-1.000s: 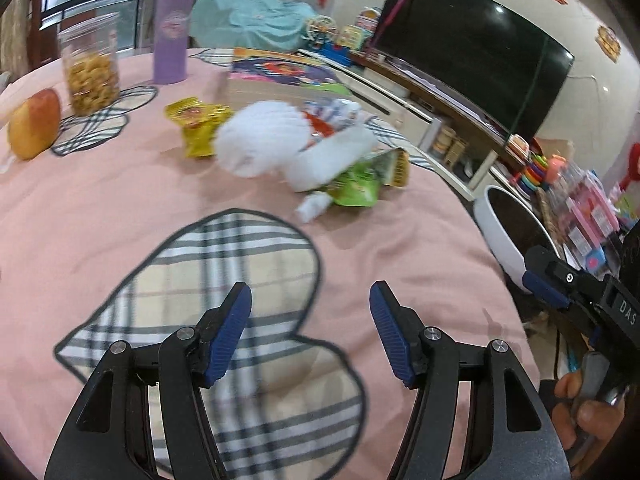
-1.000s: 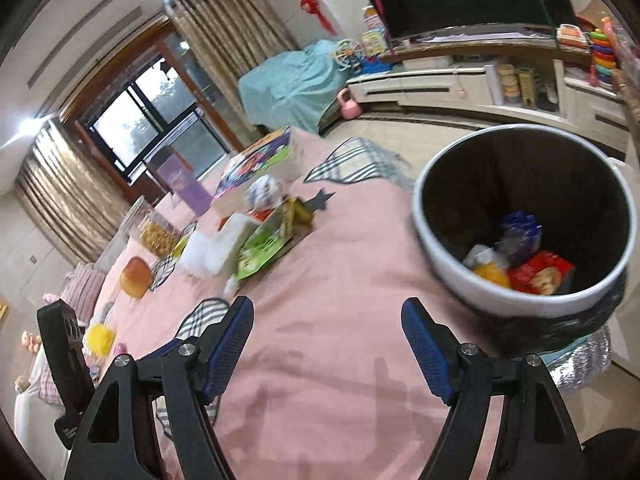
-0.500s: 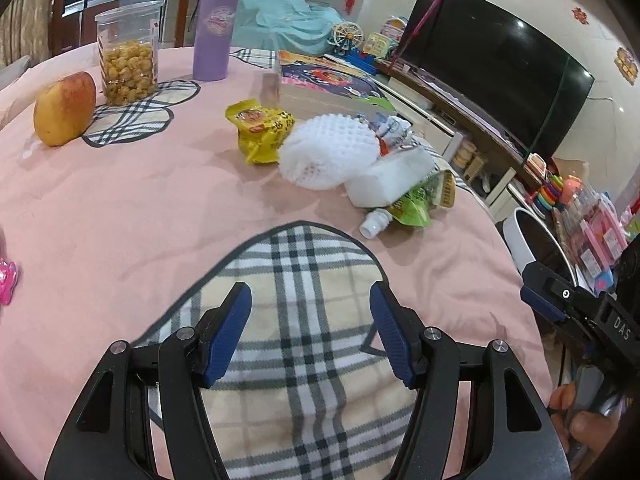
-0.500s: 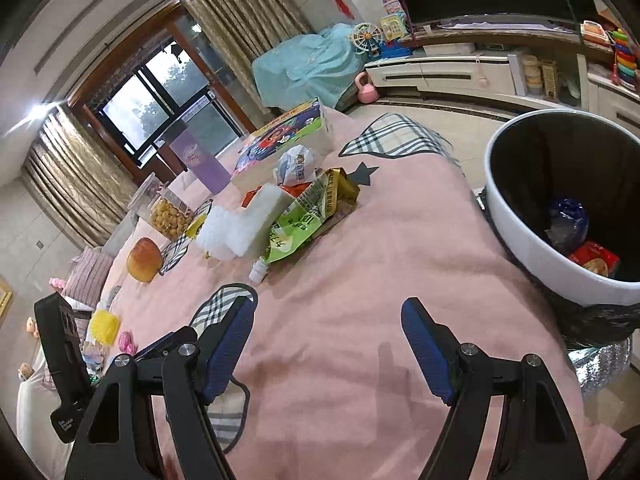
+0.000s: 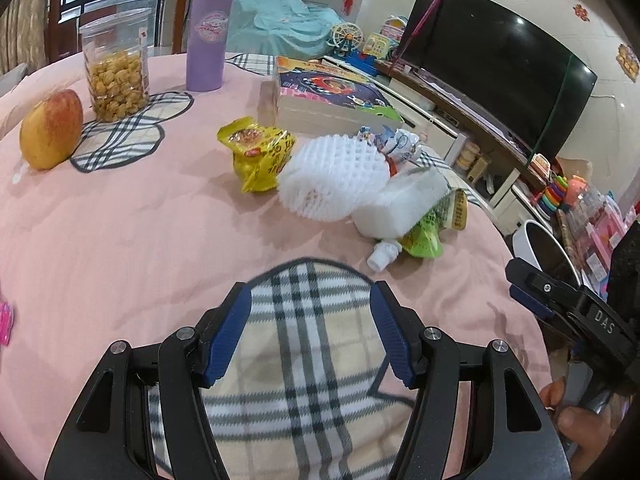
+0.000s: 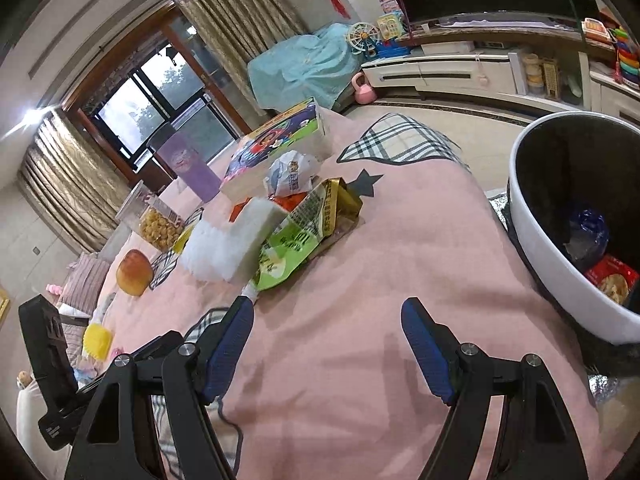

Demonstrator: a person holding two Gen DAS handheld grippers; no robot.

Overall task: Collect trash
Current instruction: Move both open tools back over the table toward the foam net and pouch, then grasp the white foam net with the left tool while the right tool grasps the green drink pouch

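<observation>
Both grippers have come nearer to the trash pile (image 5: 360, 184).
Left gripper (image 5: 310, 330) and right gripper (image 6: 326, 346) hang over the pink tablecloth (image 5: 120, 232), fingers apart, holding nothing.

Trash pile (image 5: 360, 184) mid-table, box (image 5: 332, 100) behind it, bin (image 6: 576, 232) apparently beside the table's (image 5: 120, 240) edge.

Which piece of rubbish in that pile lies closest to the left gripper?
The small white bottle, lying on its side at the pile's near edge. The green packet, white foam block and foam net sit farther back.
</observation>
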